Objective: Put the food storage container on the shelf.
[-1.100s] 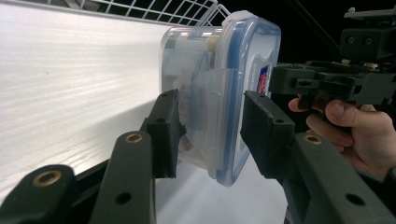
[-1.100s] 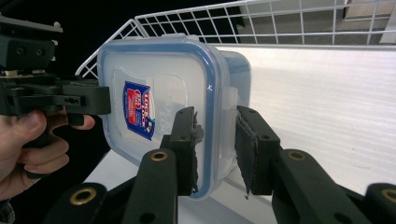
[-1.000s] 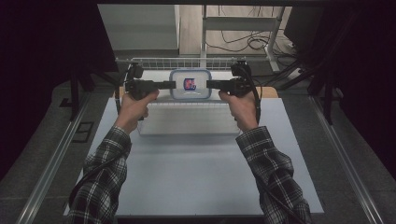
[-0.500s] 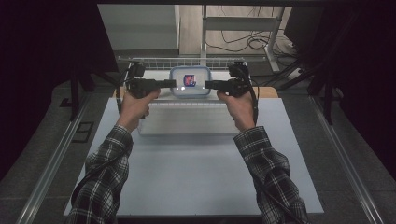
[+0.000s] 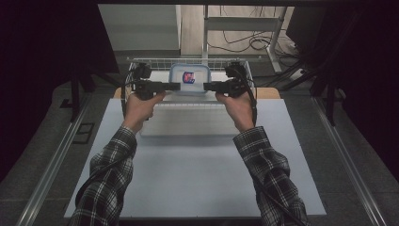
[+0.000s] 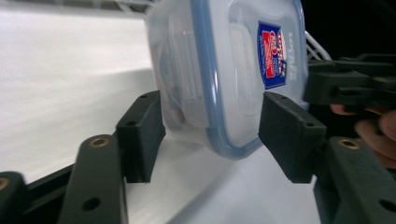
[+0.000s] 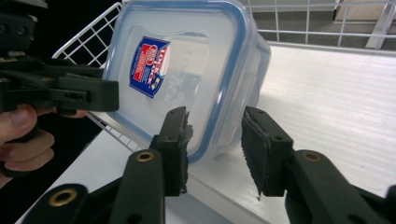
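High view: clear lidded container point(image 5: 189, 79) between left gripper point(image 5: 175, 86) and right gripper point(image 5: 208, 86), set against the wire basket point(image 5: 155, 61) at the table's point(image 5: 188, 179) far edge. Both sets of jaws have just been opening; each now straddles an edge of the container with visible gaps, pads not pressing. Judgement: release under way, container placed.
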The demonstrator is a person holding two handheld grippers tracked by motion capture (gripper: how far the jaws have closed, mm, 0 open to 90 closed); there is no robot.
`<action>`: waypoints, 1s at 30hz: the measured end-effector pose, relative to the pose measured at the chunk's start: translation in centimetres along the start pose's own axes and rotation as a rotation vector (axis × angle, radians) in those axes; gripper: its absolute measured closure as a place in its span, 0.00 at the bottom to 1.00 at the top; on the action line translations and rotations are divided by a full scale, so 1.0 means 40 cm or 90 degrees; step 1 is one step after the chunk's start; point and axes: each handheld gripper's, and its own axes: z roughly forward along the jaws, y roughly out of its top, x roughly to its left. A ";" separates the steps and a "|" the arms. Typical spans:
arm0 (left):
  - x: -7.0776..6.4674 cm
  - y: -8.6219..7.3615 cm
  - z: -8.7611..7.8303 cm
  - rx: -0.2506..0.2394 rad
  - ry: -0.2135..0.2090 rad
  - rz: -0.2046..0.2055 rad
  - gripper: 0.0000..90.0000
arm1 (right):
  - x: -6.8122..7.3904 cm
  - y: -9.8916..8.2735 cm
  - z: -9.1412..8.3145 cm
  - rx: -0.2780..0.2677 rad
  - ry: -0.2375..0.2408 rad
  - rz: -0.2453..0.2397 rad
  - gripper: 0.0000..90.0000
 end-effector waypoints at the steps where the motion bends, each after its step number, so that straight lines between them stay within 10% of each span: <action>1: -0.001 0.002 -0.002 -0.004 0.006 0.004 0.42 | -0.001 0.001 0.000 -0.001 -0.003 0.000 0.65; 30: -0.053 0.024 -0.006 0.005 0.046 0.074 0.50 | -0.006 0.026 0.002 -0.008 -0.020 -0.001 0.62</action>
